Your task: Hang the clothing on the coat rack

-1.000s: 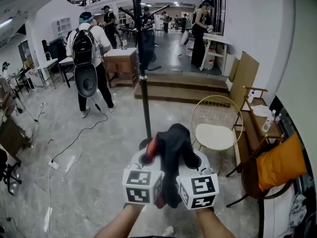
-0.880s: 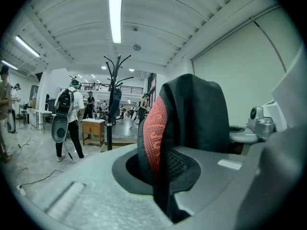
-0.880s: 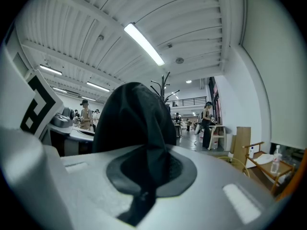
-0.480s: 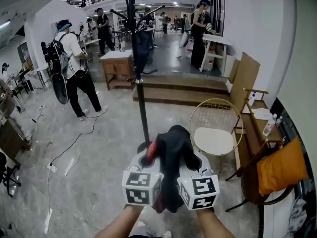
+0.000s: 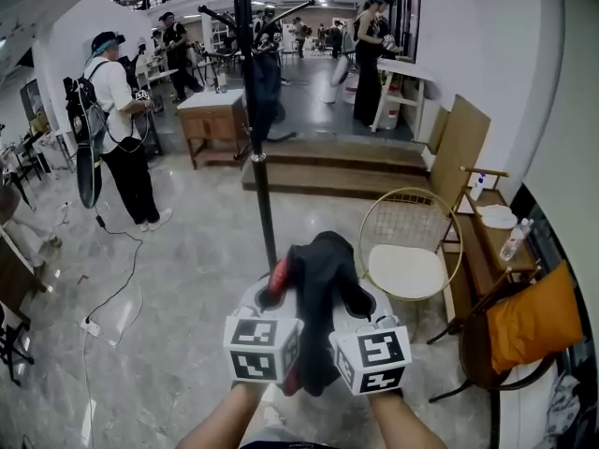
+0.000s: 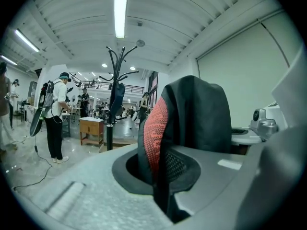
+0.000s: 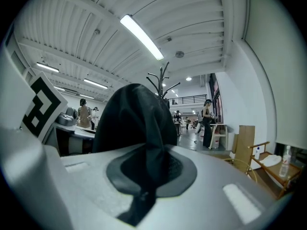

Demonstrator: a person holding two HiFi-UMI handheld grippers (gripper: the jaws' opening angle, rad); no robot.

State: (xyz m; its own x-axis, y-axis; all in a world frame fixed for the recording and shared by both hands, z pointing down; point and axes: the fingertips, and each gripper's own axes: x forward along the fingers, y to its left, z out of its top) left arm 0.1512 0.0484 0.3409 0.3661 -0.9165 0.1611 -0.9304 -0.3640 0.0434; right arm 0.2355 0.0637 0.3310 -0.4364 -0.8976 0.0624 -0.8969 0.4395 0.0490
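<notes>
The left gripper has its jaws pressed together on a fold of a black garment, the cloth running down through the slot between them. The right gripper, just beside it, is likewise clamped on the same garment, with a dark fold pinched between its pads. The garment is carried in the air between the two tools. It bunches up over their tips and droops below them, clear of the floor. It is black or very dark, with a red textured strip along one edge on the left side; what kind of clothing it is cannot be determined while it is bunched. In my judgement it is light and limp, will sag and swing rather than hold a shape, and is not fragile. The sound place to hold it would be at a collar or shoulder line, spread between both tools so an opening can be dropped over a hook. The coat rack, a black pole with curved hooks at the top, stands ahead of the grippers and apart from them. A dark item already hangs on it. A gold wire chair stands to its right, and a person with a backpack stands well to the left.
</notes>
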